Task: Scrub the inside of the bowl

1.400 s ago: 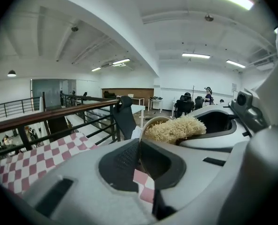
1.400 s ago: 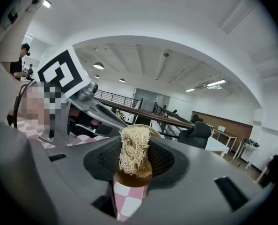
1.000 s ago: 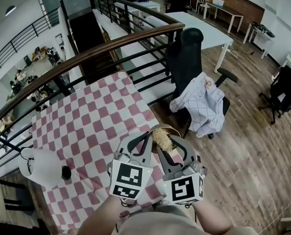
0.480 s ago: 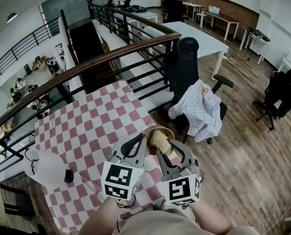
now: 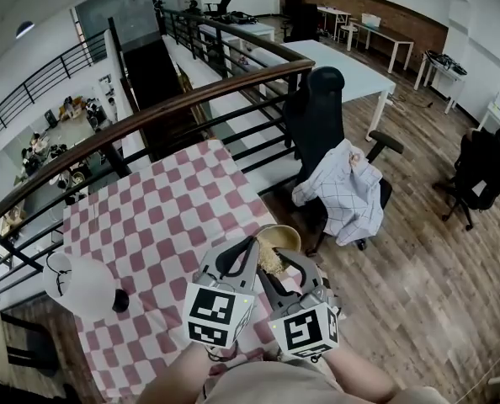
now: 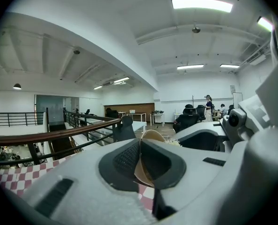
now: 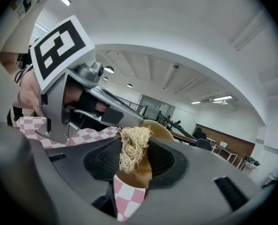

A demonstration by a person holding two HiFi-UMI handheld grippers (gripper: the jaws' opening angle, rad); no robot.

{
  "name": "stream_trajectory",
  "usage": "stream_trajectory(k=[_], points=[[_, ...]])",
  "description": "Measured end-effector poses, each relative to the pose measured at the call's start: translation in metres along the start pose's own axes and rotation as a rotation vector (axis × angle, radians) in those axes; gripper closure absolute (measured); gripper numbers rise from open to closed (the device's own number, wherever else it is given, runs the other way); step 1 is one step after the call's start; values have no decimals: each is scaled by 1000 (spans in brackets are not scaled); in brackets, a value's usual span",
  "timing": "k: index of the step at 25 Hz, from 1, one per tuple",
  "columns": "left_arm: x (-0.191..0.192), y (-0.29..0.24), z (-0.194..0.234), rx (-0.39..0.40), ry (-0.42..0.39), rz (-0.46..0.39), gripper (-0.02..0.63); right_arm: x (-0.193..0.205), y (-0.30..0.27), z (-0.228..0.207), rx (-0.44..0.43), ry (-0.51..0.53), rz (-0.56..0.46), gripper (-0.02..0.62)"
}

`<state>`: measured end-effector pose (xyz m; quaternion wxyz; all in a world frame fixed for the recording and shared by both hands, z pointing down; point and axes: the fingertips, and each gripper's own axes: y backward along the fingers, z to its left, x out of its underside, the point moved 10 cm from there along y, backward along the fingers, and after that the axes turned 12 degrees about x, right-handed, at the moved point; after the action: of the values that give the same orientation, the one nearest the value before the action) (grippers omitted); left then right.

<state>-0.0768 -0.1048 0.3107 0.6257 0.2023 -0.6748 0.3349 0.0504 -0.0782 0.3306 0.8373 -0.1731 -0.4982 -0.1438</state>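
- Tan bowl [image 5: 282,236] at the checkered table's [image 5: 149,217] right edge, near corner.
- Left gripper [image 6: 140,159] clamped on its rim.
- Right gripper [image 7: 132,159] pinches fibre scrubber [image 7: 133,146] inside the bowl.
- Forearms side by side, reaching forward.

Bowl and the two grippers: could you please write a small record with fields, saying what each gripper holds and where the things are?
left gripper: shut on the rim of the bowl
right gripper: shut on a scrubber
bowl: tan, tilted, by the near right edge of the table
scrubber: pale fibre wad, at the bowl's inside; contact cannot be told
cloth: red and white checks, over the table
beyond the table: chair with a shirt over it
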Motion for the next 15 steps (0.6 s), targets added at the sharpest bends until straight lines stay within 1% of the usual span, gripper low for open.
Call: stream_trajectory(k=[2, 7, 9, 12, 15], points=[[2, 2, 0, -4, -17, 11, 583, -1, 0, -3, 3, -13, -13, 449], [-3, 5, -5, -27, -133, 45, 591, -8, 1, -16, 55, -4, -54, 449], [-6, 5, -5, -37, -162, 48, 591, -9, 3, -20, 90, 27, -58, 448], [-9, 6, -3, -47, -180, 47, 591, -8, 5, -23, 148, 109, -44, 448], [-10, 7, -3, -45, -177, 37, 591, -7, 8, -21, 150, 154, -28, 448]])
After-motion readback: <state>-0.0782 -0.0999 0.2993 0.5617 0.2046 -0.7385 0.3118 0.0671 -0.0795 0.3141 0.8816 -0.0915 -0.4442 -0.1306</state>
